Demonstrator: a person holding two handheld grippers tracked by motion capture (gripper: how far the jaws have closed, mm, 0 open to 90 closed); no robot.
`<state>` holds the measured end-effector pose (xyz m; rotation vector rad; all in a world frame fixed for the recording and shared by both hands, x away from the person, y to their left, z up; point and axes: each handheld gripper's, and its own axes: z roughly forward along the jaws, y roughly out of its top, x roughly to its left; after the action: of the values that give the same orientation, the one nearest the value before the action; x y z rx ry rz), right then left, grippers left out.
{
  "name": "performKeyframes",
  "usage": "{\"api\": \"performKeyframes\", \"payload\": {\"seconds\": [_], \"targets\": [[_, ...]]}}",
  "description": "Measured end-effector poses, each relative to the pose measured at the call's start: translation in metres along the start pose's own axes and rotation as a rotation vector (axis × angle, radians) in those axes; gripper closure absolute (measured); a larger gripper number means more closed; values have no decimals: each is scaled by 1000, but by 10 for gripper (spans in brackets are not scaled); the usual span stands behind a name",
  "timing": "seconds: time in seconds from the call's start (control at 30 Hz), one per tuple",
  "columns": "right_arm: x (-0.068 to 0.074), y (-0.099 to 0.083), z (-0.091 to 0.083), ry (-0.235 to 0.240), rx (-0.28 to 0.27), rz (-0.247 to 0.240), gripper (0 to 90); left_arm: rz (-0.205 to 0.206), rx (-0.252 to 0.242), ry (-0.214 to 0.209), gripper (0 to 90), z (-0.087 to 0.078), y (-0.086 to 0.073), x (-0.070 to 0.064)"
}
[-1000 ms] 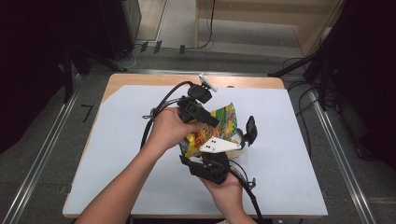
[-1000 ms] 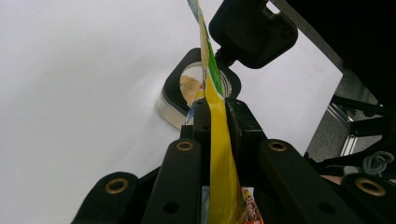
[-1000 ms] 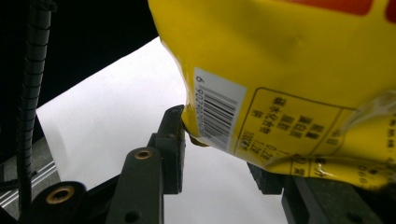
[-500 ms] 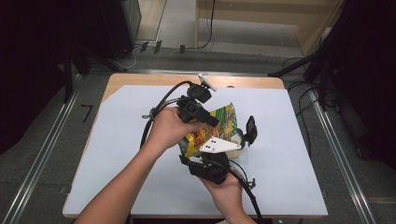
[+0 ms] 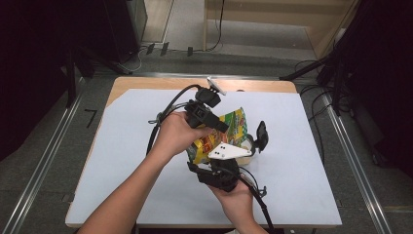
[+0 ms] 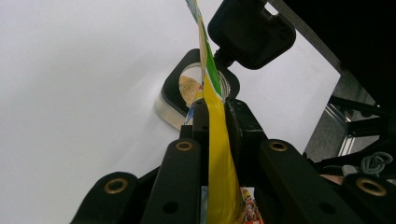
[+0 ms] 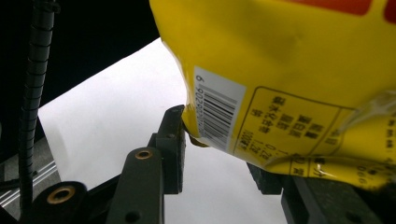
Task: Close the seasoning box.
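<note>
At about nine o'clock of the scene's centre, the left hand-held gripper (image 5: 221, 127) is seen in the high view, gripped by the person's left hand (image 5: 175, 134). Its jaws are closed on the upper edge of a yellow snack bag (image 6: 215, 154), the film being pinched flat between them in the left gripper view. The bag is held tilted above the counter (image 5: 122, 161), near its middle. At roughly three o'clock from the bag, a small round container (image 6: 187, 91) with pale crumbs inside is stood on the white surface, directly under the bag's lower end. A black hinged lid (image 5: 262, 135) is raised beside it.

Toward six o'clock, the right hand-held gripper (image 7: 219, 163) is held under the bag; a lower corner of the bag, beside the barcode, is caught between its jaws, which are set narrowly around the film.

The work is judged to be partly done: some snack already lies in the container, the bag is open and tipped, and pouring appears to be in hand. Emptying as wanted, setting the bag down and closing the lid are judged to remain.
</note>
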<state>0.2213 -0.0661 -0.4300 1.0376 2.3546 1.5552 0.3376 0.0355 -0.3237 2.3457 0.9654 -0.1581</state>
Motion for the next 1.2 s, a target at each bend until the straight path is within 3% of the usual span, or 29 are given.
{"api": "performKeyframes", "payload": {"seconds": [1.2], "targets": [[0,2,0,5,-2,9,627,2,-3,5,829,-1,1,-1]]}}
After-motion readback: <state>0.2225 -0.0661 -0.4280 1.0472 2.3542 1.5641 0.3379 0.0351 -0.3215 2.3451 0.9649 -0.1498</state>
